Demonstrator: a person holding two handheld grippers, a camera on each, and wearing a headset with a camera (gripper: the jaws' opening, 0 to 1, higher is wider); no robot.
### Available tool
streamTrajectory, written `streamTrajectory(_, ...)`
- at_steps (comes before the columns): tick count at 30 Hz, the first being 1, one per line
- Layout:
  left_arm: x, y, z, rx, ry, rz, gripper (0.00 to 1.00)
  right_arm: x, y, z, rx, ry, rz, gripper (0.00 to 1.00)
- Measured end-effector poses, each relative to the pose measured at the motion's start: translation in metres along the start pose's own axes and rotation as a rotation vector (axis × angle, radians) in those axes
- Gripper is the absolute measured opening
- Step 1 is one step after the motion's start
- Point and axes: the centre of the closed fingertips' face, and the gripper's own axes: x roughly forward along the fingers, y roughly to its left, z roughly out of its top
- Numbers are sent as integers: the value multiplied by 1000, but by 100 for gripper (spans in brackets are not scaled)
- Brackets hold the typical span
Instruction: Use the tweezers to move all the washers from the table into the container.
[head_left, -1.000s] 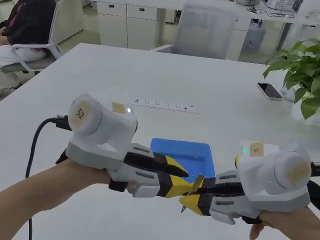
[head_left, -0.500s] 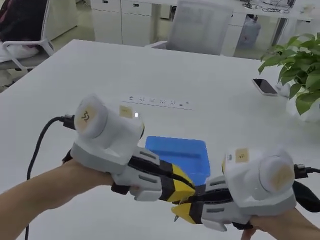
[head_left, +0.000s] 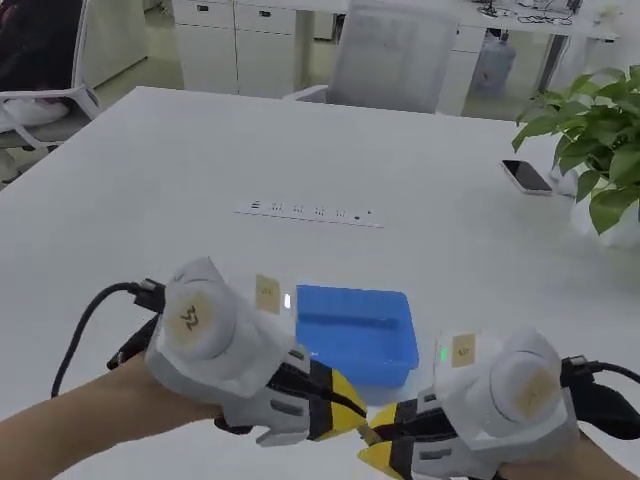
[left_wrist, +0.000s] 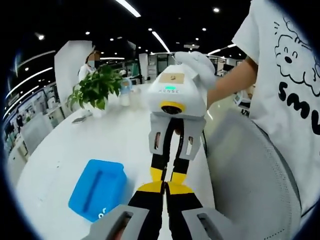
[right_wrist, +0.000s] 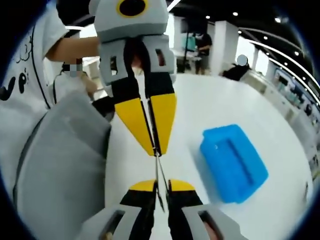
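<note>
While the left gripper (right_wrist: 154, 147) and the right gripper (right_wrist: 159, 186) met nose to nose just above the near edge of the table (head_left: 200, 160), the tweezers (right_wrist: 157, 167) ran as a thin metal strip from one pair of yellow tips into the other. Both pairs of jaws looked closed on them, the left firmly, the right with no more than a hairline gap around the metal. It read as a handover or a re-grip, and the main risk lay there. If one gripper let go before the other had a square hold, the tweezers could swivel in the jaws or drop. So close to the near edge, they might fall off the table toward the person. A hold too near the tweezers' working end would also be trouble, since the legs could then not be squeezed to pinch a washer. Pulling the grippers apart while both clamped could bend the thin legs. The blue container (head_left: 356, 330) sat open on the table just beyond the grippers, between the near edge and the power strip (head_left: 310, 212) at the middle, so a careless swing could knock it. The washers were too small or too hidden to pick out, which made any aim at them uncertain.
</note>
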Motion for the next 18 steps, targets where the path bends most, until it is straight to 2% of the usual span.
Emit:
streamTrajectory(3,4,2,-7,17,28,7,0,6,-3,-5,-9,24,7,5)
streamTrajectory(7,10,7,-23,53,94,14,0,13,-7,-13,-24,64,6,5)
streamTrajectory(13,16,11,-38,57,115,16,0,20,-10,-21,-36,89,13,5)
streamTrajectory(14,18,13,-45,47,124,20,0,23,-11,-24,-28,91,19,5)
streamTrajectory(18,23,13,-58,29,120,25,0,32,-12,-30,4,84,29,6)
